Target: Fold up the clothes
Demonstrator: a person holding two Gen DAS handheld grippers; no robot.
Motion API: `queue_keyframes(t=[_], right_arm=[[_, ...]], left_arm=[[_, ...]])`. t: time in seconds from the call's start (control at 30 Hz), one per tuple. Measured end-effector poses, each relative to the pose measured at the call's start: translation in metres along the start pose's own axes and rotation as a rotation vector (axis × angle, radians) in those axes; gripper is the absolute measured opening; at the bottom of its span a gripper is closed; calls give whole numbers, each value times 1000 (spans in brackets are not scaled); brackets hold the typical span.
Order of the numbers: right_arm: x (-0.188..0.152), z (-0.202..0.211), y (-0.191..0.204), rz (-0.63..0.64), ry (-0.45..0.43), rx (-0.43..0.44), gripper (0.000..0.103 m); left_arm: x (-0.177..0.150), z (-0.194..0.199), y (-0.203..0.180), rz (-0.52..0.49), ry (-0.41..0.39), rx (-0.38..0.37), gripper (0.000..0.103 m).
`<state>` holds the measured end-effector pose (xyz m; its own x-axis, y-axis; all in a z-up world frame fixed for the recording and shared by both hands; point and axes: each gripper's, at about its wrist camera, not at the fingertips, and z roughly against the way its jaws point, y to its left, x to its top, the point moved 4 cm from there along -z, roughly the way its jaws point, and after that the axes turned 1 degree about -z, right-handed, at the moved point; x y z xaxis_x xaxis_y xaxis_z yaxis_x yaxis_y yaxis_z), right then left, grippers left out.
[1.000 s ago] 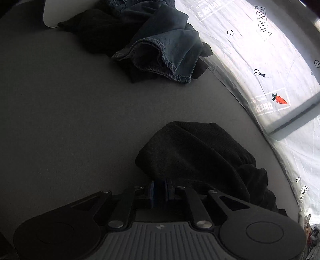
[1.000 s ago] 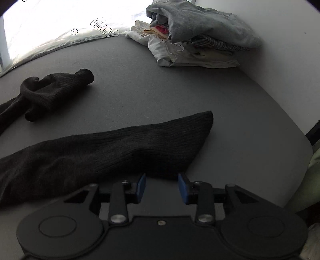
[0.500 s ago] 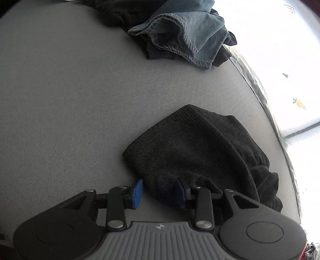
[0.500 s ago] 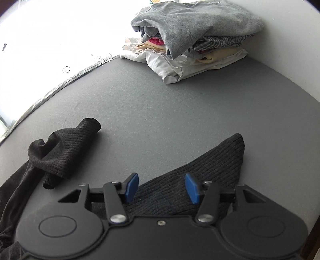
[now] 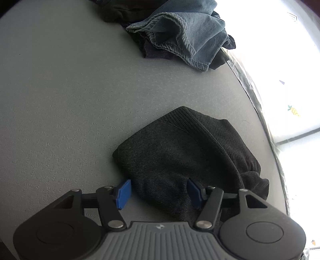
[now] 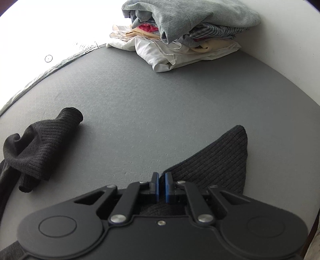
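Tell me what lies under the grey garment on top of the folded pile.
Under the grey garment show a pink-red piece, a checked fabric, cream layers and a white cloth at the bottom. Whatever lies deeper inside the pile is covered.

A grey, finely textured table (image 5: 70,100) fills most of both views. Past its curved far edge, a strip of clear plastic sheet (image 5: 258,100) catches strong daylight that washes out the right of the left view. A plain white wall (image 6: 290,50) stands at upper right.
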<state>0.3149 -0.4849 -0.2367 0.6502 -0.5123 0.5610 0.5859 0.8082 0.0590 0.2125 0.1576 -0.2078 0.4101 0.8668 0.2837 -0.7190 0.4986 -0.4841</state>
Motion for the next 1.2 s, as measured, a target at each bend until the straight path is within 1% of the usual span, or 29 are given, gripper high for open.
queue_keyframes(t=[0.07, 0.13, 0.2, 0.33, 0.4, 0.47, 0.5, 0.53, 0.63, 0.67, 0.7, 0.73, 0.77, 0.8, 0.83, 0.87, 0.9, 0.97, 1.0, 1.03, 1.07, 1.1, 1.13, 1.17, 1.2], right_arm=[[4, 3, -5, -41, -6, 34, 4], [15, 18, -4, -61, -69, 102, 4], [26, 34, -2, -80, -132, 170, 4], [54, 94, -7, -128, -313, 290, 4], [60, 116, -17, -167, -366, 315, 3], [56, 121, -31, -199, -353, 323, 3], [51, 118, -36, -202, -340, 308, 3], [41, 109, -43, -202, -303, 266, 3], [7, 72, -60, -219, -131, 132, 4], [-9, 57, -63, -195, -63, 82, 4], [-19, 49, -64, -166, -33, 49, 4], [-26, 46, -64, -148, -21, 21, 5], [-32, 44, -64, -132, -16, 12, 8], [-33, 44, -62, -123, -22, 14, 11], [-34, 44, -61, -114, -27, 16, 18], [-31, 44, -57, -88, -41, 13, 34], [-28, 44, -52, -51, -60, 14, 41], [-20, 43, -39, 46, -92, 13, 41], [-19, 44, -32, 108, -107, 14, 42], [-19, 43, -24, 182, -113, 15, 43], [-19, 42, -15, 256, -119, 16, 47], [-20, 37, -4, 354, -111, 5, 51], [-23, 34, 5, 462, -108, -11, 51], [-28, 31, 14, 572, -104, -25, 51], [-33, 28, 20, 668, -106, -41, 51]], left_arm=[[0, -1, -4, -26, 5, 10, 67], [-1, -3, -9, -56, 6, 20, 72], [-2, -4, -12, -78, 5, 29, 73], [-2, -4, -8, -52, -6, 15, 73], [-2, -3, -5, -26, -10, 1, 73], [0, -3, -3, -2, -12, -10, 73], [0, -3, -2, 7, -11, -13, 73], [1, -3, -2, 15, -11, -16, 73], [1, -2, -1, 30, -14, -22, 73], [1, -2, 0, 35, -14, -24, 73], [2, -2, 0, 40, -13, -25, 73], [3, -2, 0, 44, -13, -23, 73], [3, -3, 0, 44, -12, -19, 73], [4, -3, -1, 42, -12, -14, 73], [3, -3, -3, 32, -12, -6, 73], [3, -4, -5, 23, -13, 3, 73], [3, -4, -7, 7, -15, 16, 73], [1, -5, -13, -35, -19, 47, 72], [0, -4, -15, -52, -23, 60, 69], [-1, -4, -15, -62, -28, 76, 62], [-2, -3, -16, -72, -34, 93, 58], [-1, -2, -14, -75, -41, 108, 50], [-1, -1, -10, -66, -46, 114, 40], [-1, 0, -7, -54, -50, 116, 36], [0, 1, -3, -33, -52, 106, 30]])
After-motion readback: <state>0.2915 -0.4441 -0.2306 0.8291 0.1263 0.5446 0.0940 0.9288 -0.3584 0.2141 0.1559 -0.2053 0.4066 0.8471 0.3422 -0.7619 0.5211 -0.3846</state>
